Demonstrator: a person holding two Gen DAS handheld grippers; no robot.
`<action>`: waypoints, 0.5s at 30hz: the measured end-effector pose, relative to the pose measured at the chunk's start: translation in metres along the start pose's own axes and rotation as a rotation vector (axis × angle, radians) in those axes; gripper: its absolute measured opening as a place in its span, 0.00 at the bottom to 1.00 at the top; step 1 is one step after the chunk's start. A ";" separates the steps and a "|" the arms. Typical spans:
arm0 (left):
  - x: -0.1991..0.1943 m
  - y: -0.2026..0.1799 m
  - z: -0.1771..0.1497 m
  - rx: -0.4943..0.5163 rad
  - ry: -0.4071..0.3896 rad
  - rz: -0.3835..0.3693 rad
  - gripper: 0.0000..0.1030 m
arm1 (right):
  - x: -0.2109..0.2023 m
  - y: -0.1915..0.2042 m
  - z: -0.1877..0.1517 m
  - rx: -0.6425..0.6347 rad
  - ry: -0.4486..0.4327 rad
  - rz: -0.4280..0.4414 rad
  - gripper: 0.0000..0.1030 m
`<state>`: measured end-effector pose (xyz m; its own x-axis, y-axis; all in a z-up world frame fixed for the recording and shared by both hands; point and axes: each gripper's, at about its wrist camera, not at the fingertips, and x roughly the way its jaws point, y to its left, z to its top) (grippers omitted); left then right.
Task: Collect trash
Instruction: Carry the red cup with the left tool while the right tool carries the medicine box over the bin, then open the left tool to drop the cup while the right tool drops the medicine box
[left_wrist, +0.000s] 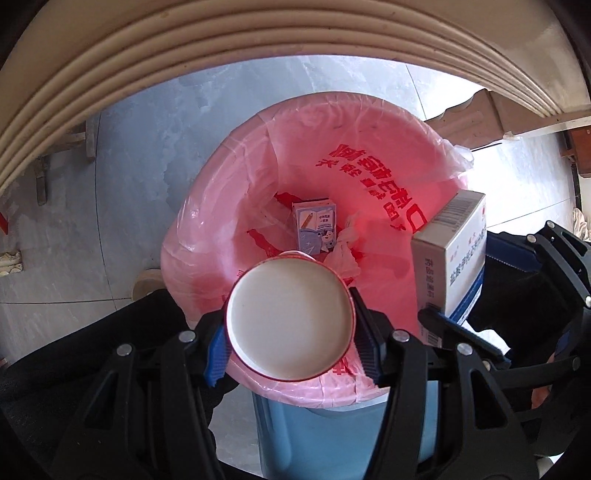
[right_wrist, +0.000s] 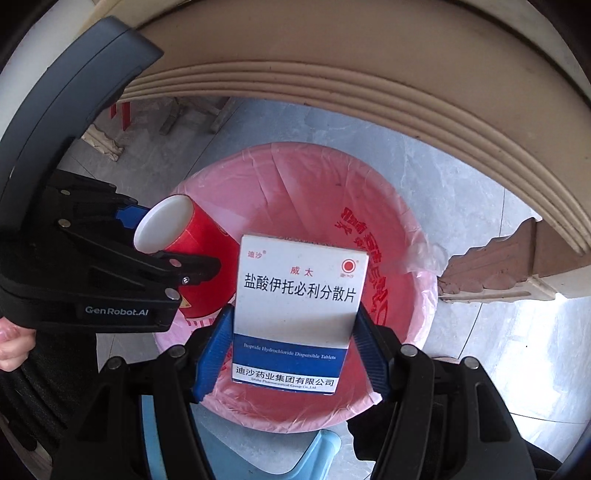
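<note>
Landmark: pink-lined bin (left_wrist: 388, 155)
Left gripper (left_wrist: 290, 341): red paper cup (left_wrist: 288, 317) clamped, held over bin mouth
Right gripper (right_wrist: 293, 349): tablet box (right_wrist: 299, 295) gripped above bin
Bin bottom: small carton (left_wrist: 316, 227), crumpled wrapper (left_wrist: 345, 251)

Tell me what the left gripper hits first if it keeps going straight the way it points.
Probably the tissue and small carton at the bottom of the pink-lined bin. The left gripper, holding the cup, points down into the opening; nothing shows in between, though depth is uncertain.
</note>
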<state>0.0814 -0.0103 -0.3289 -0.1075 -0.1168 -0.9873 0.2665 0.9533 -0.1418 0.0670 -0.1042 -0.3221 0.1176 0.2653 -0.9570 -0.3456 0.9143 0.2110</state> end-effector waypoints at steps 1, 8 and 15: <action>0.000 0.001 0.001 0.001 0.003 0.002 0.54 | 0.002 0.002 0.000 -0.002 0.007 0.000 0.60; 0.011 0.000 0.003 0.016 0.025 0.043 0.54 | 0.010 -0.005 0.000 0.005 0.036 0.005 0.61; 0.010 -0.002 0.001 0.054 0.026 0.075 0.67 | 0.010 -0.005 -0.001 0.005 0.036 -0.009 0.72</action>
<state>0.0809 -0.0133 -0.3389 -0.1100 -0.0374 -0.9932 0.3262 0.9426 -0.0716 0.0696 -0.1065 -0.3333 0.0876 0.2460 -0.9653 -0.3400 0.9182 0.2031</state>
